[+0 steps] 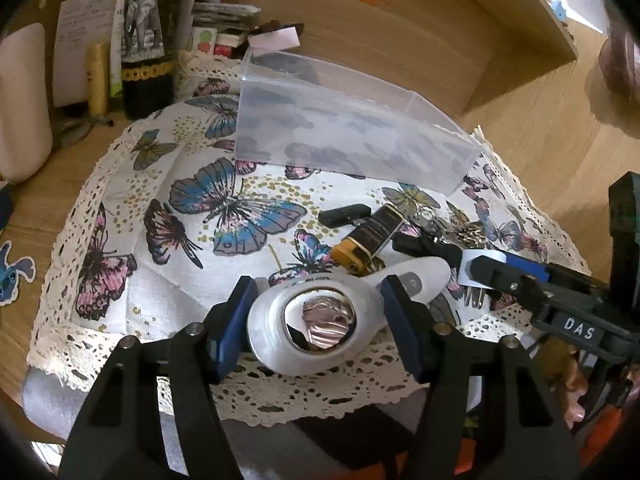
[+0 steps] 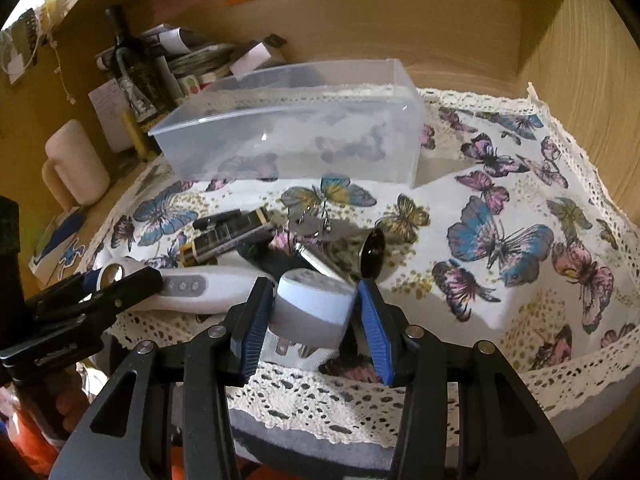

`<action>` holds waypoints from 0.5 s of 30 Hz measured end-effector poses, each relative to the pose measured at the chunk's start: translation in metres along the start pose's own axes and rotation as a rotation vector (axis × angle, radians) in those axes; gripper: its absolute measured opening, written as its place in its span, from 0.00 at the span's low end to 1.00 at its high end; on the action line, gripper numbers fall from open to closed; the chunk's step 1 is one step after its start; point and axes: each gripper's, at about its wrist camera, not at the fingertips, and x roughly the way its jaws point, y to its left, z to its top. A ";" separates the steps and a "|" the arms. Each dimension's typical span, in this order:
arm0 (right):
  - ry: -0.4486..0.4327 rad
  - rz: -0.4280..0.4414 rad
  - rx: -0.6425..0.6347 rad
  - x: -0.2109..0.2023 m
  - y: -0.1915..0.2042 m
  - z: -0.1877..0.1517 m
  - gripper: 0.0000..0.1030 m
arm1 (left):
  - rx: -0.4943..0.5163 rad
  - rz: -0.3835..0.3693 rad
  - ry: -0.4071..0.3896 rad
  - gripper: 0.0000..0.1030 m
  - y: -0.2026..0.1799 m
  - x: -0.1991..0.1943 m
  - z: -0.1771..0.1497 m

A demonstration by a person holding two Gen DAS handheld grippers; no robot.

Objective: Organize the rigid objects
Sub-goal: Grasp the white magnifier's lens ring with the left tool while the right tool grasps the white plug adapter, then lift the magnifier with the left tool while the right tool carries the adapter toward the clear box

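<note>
On the butterfly cloth, right fingers clamp a white plug; left fingers gape.

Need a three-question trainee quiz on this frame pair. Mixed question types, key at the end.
1. Multiple choice: what sits between the fingers of the right gripper? A) plug adapter B) keys C) mug
2. True or false: the clear bin already holds sorted items.
3. Short answer: which gripper brackets the round head of the white handheld device?

Key: 1 A. 2 false, nothing shows inside the bin. 3 the left gripper.
</note>
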 end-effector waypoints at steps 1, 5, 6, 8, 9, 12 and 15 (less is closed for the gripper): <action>-0.002 -0.001 -0.007 0.000 0.002 0.000 0.40 | 0.002 -0.004 0.003 0.66 0.000 0.000 -0.001; 0.017 0.039 -0.009 0.006 0.004 -0.002 0.36 | 0.038 -0.007 0.003 0.78 -0.006 0.002 -0.004; 0.020 0.048 -0.006 0.007 0.004 -0.002 0.35 | 0.045 -0.012 0.008 0.81 -0.008 0.003 -0.004; 0.015 0.047 -0.008 0.007 0.005 -0.003 0.35 | 0.046 -0.010 0.010 0.83 -0.010 0.007 -0.002; 0.013 0.047 -0.011 0.006 0.005 -0.003 0.35 | 0.047 -0.006 0.011 0.83 -0.011 0.011 0.000; 0.001 0.042 -0.015 0.006 0.006 -0.002 0.35 | 0.054 0.010 -0.006 0.78 -0.013 0.015 0.002; -0.013 0.035 -0.019 0.004 0.005 0.000 0.35 | 0.052 -0.007 -0.024 0.65 -0.012 0.012 0.001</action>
